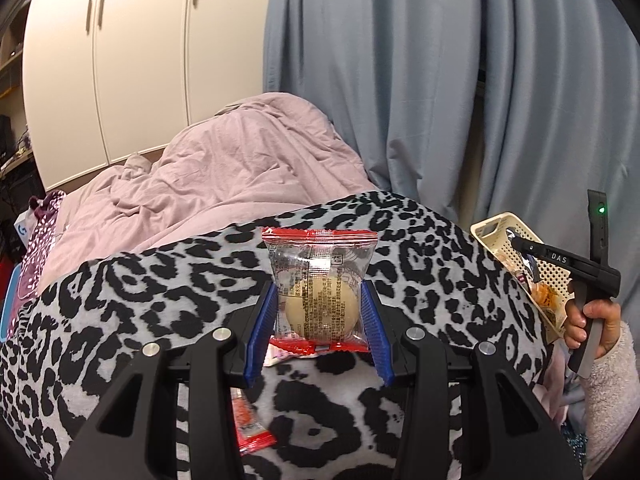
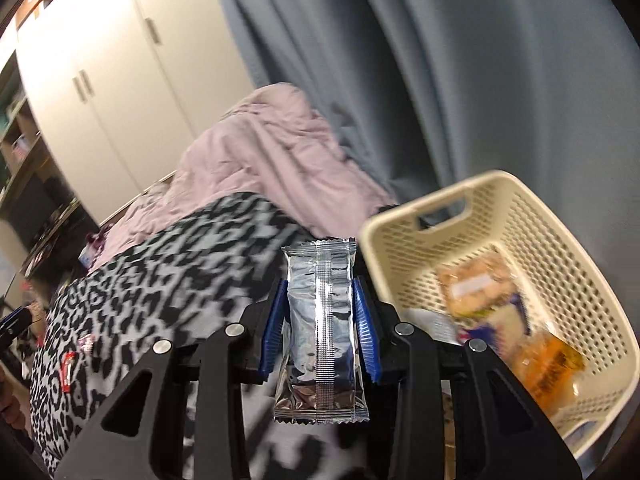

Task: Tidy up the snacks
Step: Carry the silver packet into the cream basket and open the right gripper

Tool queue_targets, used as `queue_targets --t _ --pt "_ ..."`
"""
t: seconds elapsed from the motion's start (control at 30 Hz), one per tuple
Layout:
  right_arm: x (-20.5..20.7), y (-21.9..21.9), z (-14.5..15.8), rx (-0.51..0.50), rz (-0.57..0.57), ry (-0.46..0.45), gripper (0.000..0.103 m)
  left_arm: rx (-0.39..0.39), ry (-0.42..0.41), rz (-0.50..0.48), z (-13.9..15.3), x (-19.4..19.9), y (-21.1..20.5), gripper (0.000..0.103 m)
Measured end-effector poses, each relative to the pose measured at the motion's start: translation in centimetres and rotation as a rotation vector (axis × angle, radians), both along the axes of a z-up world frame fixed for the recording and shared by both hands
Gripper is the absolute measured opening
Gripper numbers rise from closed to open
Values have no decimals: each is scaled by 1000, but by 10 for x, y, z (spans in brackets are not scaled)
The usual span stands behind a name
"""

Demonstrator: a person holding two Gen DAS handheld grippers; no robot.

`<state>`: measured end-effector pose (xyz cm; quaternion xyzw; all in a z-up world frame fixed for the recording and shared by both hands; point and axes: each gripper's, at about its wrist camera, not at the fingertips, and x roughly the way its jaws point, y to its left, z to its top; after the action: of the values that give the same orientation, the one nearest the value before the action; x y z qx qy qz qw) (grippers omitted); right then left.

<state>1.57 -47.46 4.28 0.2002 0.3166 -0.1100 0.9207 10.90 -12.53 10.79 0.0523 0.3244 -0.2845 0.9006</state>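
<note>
Packets were light, crinkly: left hand-held gripper clamped the round-cake packet mid-body, right hand-held gripper clamped the silver foil packet.

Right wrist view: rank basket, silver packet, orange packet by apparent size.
1. basket
2. silver packet, though it sits nearest the camera, in the right gripper, so it looks inflated
3. orange packet, blurred

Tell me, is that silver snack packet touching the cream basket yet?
Apart. In the right wrist view the silver packet sits clamped between the right gripper's blue pads, and the black gripper finger and dark gap separate it from the cream basket.
</note>
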Motion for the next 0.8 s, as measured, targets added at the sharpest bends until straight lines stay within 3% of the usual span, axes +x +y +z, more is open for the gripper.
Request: queue_targets --t 0.47,0.5,0.57,0.8 --pt "-46 -65 -33 22 -198 49 37 20 -21 -75 9 -15 -43 43" --pt "-48 -67 -34 22 -207 50 41 22 -22 -80 9 -16 -46 43" --pt "-54 -72 -36 15 -233 46 72 25 -24 -91 10 -18 -52 43" --pt "-72 -76 -35 -18 -277 30 75 34 -33 -137 14 -27 -77 43"
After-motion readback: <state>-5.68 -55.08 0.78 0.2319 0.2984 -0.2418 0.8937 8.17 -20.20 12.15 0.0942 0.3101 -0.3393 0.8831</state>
